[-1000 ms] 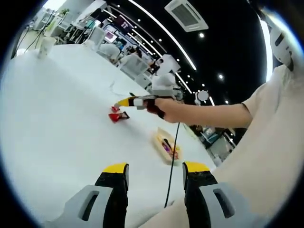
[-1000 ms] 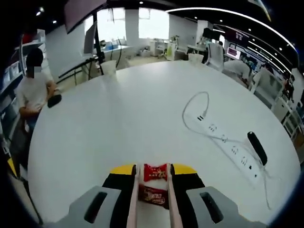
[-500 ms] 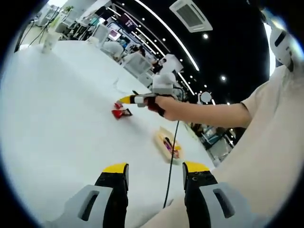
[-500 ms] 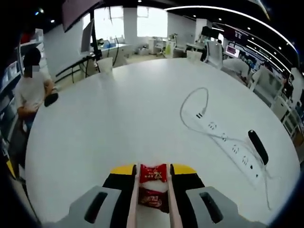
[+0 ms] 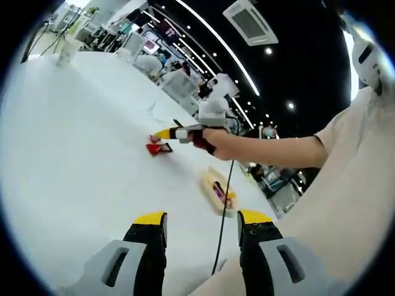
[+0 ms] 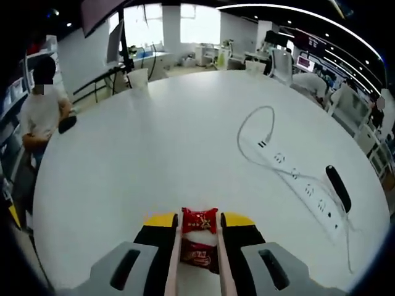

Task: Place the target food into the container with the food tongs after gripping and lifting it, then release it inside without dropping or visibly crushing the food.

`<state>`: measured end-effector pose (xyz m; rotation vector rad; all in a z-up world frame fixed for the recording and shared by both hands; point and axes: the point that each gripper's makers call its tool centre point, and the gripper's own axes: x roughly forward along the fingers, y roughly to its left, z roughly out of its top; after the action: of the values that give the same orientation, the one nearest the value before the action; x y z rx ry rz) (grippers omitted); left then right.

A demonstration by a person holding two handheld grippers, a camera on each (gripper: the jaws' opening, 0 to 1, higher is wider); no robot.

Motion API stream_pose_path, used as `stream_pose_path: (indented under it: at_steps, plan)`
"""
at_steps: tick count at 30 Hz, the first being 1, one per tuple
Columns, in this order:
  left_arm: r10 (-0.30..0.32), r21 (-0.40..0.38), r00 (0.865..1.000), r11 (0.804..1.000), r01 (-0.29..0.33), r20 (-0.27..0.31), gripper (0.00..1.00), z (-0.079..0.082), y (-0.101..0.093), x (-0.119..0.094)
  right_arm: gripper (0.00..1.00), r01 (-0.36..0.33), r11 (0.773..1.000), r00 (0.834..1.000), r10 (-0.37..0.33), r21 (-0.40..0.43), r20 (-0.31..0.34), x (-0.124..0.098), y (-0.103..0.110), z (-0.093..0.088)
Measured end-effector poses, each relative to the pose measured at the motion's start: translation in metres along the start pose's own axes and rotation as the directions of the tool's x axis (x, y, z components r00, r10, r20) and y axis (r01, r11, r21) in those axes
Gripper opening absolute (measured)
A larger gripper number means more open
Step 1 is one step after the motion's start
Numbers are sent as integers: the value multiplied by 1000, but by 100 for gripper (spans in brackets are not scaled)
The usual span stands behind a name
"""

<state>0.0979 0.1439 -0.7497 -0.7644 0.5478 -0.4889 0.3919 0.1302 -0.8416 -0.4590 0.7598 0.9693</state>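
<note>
In the right gripper view, my right gripper (image 6: 198, 219) is shut on pale food tongs (image 6: 174, 262), whose arms run up between its jaws. A red wrapped candy (image 6: 199, 220) sits pinched at the tong tips. A second red candy (image 6: 197, 254) shows lower between the tong arms; I cannot tell whether it rests on the table. In the left gripper view, a hand holds the right gripper (image 5: 170, 132) over the white table (image 5: 74, 142), with red candies (image 5: 158, 147) at its tip. A shallow yellowish container (image 5: 216, 190) holding food lies nearer. My left gripper (image 5: 200, 223) is open, holding nothing.
A white power strip (image 6: 302, 194) with a looped cable lies right of the tongs, with a black oblong object (image 6: 337, 188) beside it. A paper cup (image 6: 139, 77) stands at the table's far edge. A person (image 6: 40, 117) sits at the left. A black cable (image 5: 222, 209) hangs from the right gripper.
Both views have shifted slightly with the hands. The red candy stays pinched at the tong tips and the left gripper stays open.
</note>
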Motion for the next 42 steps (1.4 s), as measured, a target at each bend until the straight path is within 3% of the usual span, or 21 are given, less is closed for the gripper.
stream_pose_path:
  at_steps: [16,34,42]
  plan:
    - [13,-6,1000,1000,-13,14,45,1,2,-6,24,9,998,1000,-9,65,-8,0,-2,1]
    - [-14,40,1000,999,13,15,45,11,-10,0,25,25,989,998,-33,148,52,-31,-9,4]
    - [-54,72,999,996,54,-4,45,9,-24,9,25,36,985,996,-50,170,77,-57,-11,5]
